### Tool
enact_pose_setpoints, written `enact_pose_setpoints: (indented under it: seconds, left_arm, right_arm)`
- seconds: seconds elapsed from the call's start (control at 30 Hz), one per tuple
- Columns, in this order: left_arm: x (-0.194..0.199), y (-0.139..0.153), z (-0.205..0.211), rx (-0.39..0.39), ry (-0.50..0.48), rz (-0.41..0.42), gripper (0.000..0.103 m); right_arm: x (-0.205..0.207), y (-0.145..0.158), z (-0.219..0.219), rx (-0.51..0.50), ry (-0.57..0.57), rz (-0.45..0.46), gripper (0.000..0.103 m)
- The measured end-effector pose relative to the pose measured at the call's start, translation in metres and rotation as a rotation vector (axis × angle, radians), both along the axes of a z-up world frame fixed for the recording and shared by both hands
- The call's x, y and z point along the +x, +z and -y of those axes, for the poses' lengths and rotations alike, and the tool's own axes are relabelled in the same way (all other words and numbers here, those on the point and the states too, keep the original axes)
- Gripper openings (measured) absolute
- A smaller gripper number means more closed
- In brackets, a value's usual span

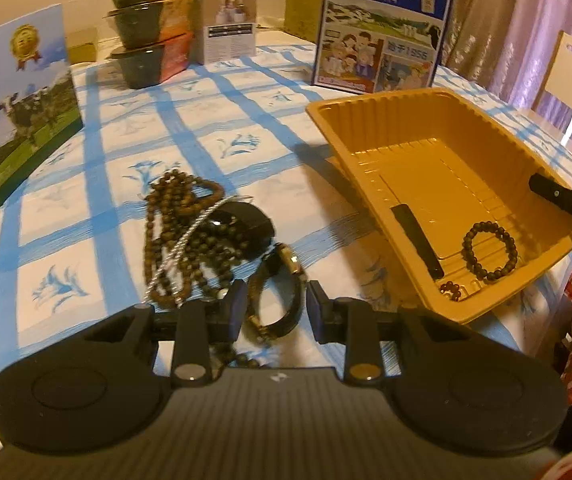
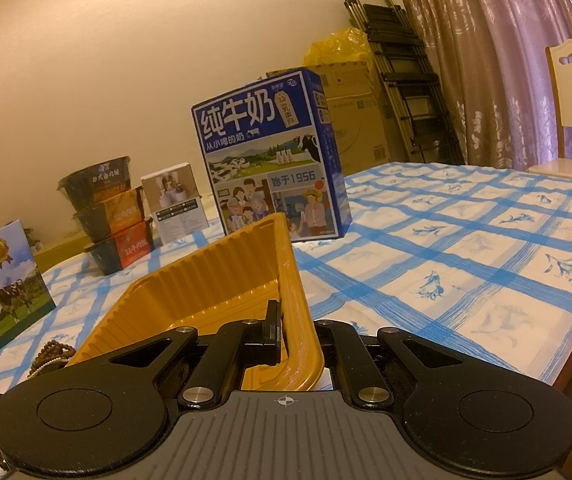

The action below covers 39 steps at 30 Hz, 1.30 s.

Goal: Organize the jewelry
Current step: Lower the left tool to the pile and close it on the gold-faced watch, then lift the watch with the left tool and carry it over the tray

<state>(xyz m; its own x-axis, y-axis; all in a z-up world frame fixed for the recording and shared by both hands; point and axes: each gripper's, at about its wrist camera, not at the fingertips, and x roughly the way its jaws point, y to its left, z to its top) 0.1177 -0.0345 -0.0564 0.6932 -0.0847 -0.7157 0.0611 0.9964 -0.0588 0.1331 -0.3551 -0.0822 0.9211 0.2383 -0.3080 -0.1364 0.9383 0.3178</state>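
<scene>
Left claw lining up on the watch, right claw steadying the tray.
Left claw [image 1: 274, 308] is hanging open, gripping nothing, fingers straddling the watch [image 1: 282, 292] beside the bead necklaces [image 1: 182, 236] on the tablecloth [image 1: 98, 208]. Right claw [image 2: 298, 338] is pinching the yellow tray [image 1: 438, 152] wall, probably tilting it for drop-offs. One bead bracelet [image 1: 490, 250] is lying inside.

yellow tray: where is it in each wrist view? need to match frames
Left wrist: yellow tray at centre-right, tilted, a beaded bracelet inside; the right gripper reaches its right rim.
Right wrist: yellow tray at lower centre, its side wall between the right gripper's jaws.
Shared landmark: blue milk carton, behind the tray in both.
</scene>
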Motion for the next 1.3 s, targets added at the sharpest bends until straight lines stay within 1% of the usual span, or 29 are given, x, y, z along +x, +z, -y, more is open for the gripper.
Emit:
enact_pose_setpoints:
  seconds: [0.3,0.6,0.67,0.73,0.83,0.97,1.07,1.3]
  left_arm:
    - [0.023,-0.009,0.013,0.015,-0.016,-0.017,0.028]
    - [0.037,-0.017,0.015,0.012,0.010,-0.045,0.027]
    - [0.039,-0.018,0.015,0.008,0.017,-0.050,0.020]
    - [0.041,-0.019,0.014,0.001,0.021,-0.055,0.016]
    - [0.041,-0.020,0.013,-0.009,0.026,-0.055,0.014]
    - [0.037,-0.020,0.013,-0.014,0.020,-0.045,0.009]
    - [0.032,-0.016,0.012,-0.004,0.015,-0.029,0.008]
    - [0.021,0.003,0.007,-0.021,0.012,0.015,0.008]
  right_arm:
    - [0.000,0.000,0.000,0.000,0.000,0.000,0.006]
    - [0.000,0.000,0.000,0.000,-0.001,0.000,0.006]
    - [0.000,0.000,0.000,-0.001,-0.001,0.000,0.006]
    - [0.000,0.000,0.000,0.000,-0.001,0.000,0.006]
    - [0.000,0.000,0.000,0.000,0.000,0.000,0.006]
    - [0.000,0.000,0.000,0.000,-0.001,0.000,0.006]
    - [0.000,0.000,0.000,0.001,0.000,0.000,0.006]
    - [0.000,0.000,0.000,0.001,-0.001,-0.001,0.006]
